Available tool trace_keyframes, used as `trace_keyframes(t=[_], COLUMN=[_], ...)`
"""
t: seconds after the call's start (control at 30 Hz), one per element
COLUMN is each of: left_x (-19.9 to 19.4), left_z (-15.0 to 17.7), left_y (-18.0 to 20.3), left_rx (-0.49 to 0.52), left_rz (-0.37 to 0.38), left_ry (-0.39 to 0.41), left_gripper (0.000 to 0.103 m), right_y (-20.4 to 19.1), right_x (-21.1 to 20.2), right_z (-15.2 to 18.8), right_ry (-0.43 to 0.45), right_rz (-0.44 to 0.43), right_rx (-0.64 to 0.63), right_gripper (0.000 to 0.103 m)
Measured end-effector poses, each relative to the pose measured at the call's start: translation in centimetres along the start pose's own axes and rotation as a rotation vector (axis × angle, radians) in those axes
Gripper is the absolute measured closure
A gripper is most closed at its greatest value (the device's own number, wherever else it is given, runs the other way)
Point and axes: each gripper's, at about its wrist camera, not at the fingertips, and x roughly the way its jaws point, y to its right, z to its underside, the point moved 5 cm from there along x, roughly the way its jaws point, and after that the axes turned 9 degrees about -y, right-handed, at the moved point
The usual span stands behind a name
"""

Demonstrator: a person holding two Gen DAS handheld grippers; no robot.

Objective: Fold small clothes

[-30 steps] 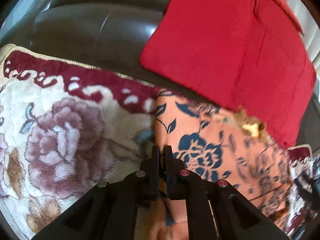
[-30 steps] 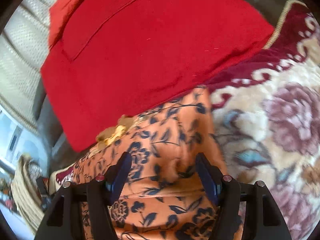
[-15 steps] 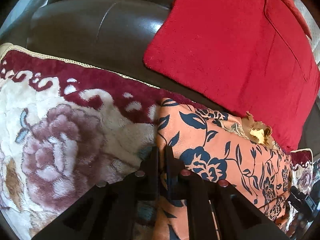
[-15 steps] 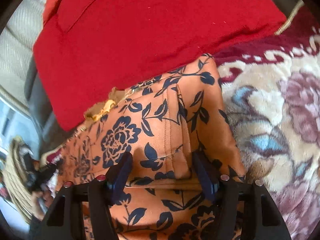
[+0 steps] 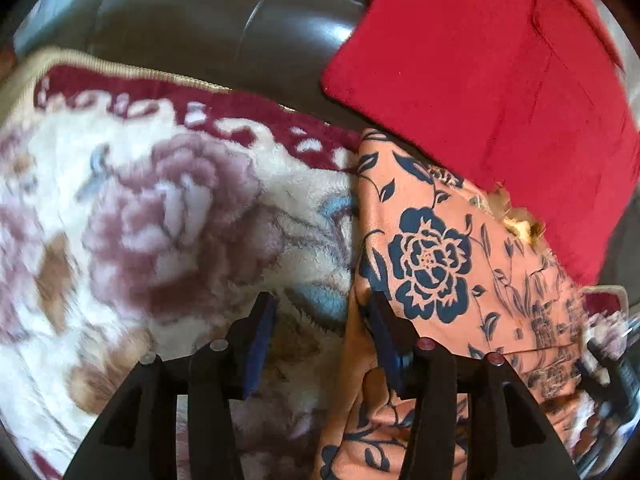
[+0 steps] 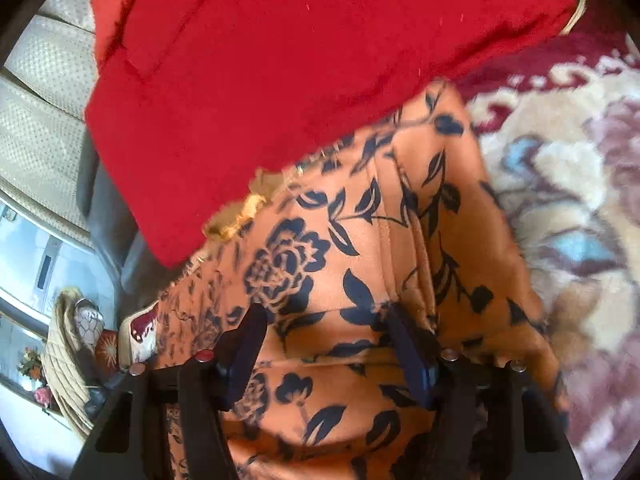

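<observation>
The orange garment (image 5: 440,248), printed with dark blue roses and leaves, lies folded on a plush floral blanket (image 5: 168,216), with a sewn seam running down its middle in the right wrist view. No brand, label or readable writing shows on it or on anything around it. A frayed yellow-gold trim (image 6: 240,216) sits at the garment's far edge, where that edge meets a red cushion (image 6: 304,72).

The left gripper (image 5: 320,312) hangs over the garment's left edge: its jaws are opening, the right-hand pad lies against the orange cloth, the other stands over the blanket, and the gap between them shows mostly blanket pile, so nothing is pinched. The right gripper (image 6: 324,320) sits above the garment's nearer half with its jaws spread wide; orange cloth lies below and between them, and whether the pads touch it cannot be told.

The blanket, cream with mauve blooms and a maroon border, reaches out from under the garment to the side away from the cushion. Beyond the garment, a dark leather sofa (image 5: 224,28) backs the cushion and blanket. Past the cushion's outer side, the right wrist view catches a woven basket (image 6: 68,364) holding a patterned rounded object, too small to identify.
</observation>
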Motion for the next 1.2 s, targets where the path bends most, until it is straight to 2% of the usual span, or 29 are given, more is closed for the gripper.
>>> trace_keyframes(t=[0.07, 0.17, 0.27, 0.33, 0.47, 0.63, 0.7, 0.87, 1.03, 1.2], left_x=[-1.4, -4.3, -7.3, -8.3, -8.9, -9.7, -9.4, -10.0, -9.4, -9.5], left_z=[0.4, 2.1, 5.2, 7.6, 13.2, 19.5, 20.4, 22.0, 23.2, 24.1], left_y=[-0.7, -1.0, -1.5, -1.6, -2.1, -2.3, -2.5, -2.8, -3.1, -2.6], left_rx=[-0.030, -0.023, 0.008, 0.024, 0.056, 0.091, 0.093, 0.022, -0.010, 0.006], left_rz=[-0.014, 0.048, 0.081, 0.104, 0.126, 0.123, 0.115, 0.156, 0.142, 0.144], left_ry=[0.026, 0.058, 0.074, 0.061, -0.001, -0.048, -0.058, -0.065, -0.103, -0.118], left_gripper=[0.054, 0.054, 0.051, 0.040, 0.039, 0.039, 0.039, 0.039, 0.039, 0.039], right_y=[-0.4, 1.3, 3.8, 5.3, 7.6, 9.0, 9.5, 9.4, 10.7, 11.4], right_x=[-1.5, -3.6, -6.9, -8.6, -11.0, -11.0, -11.0, -11.5, -11.4, -12.0], right_z=[0.7, 2.9, 5.9, 7.9, 12.7, 17.4, 18.6, 20.4, 21.4, 22.6], right_ry=[0.019, 0.017, 0.037, 0.041, 0.016, -0.034, -0.036, -0.040, -0.077, -0.092], right_rz=[0.028, 0.059, 0.048, 0.045, 0.042, 0.029, 0.009, -0.061, -0.077, -0.070], right_rx=[-0.043, -0.022, 0.003, 0.025, 0.065, 0.076, 0.089, 0.087, 0.127, 0.113], right_gripper=[0.034, 0.034, 0.034, 0.034, 0.034, 0.034, 0.034, 0.034, 0.035, 0.036])
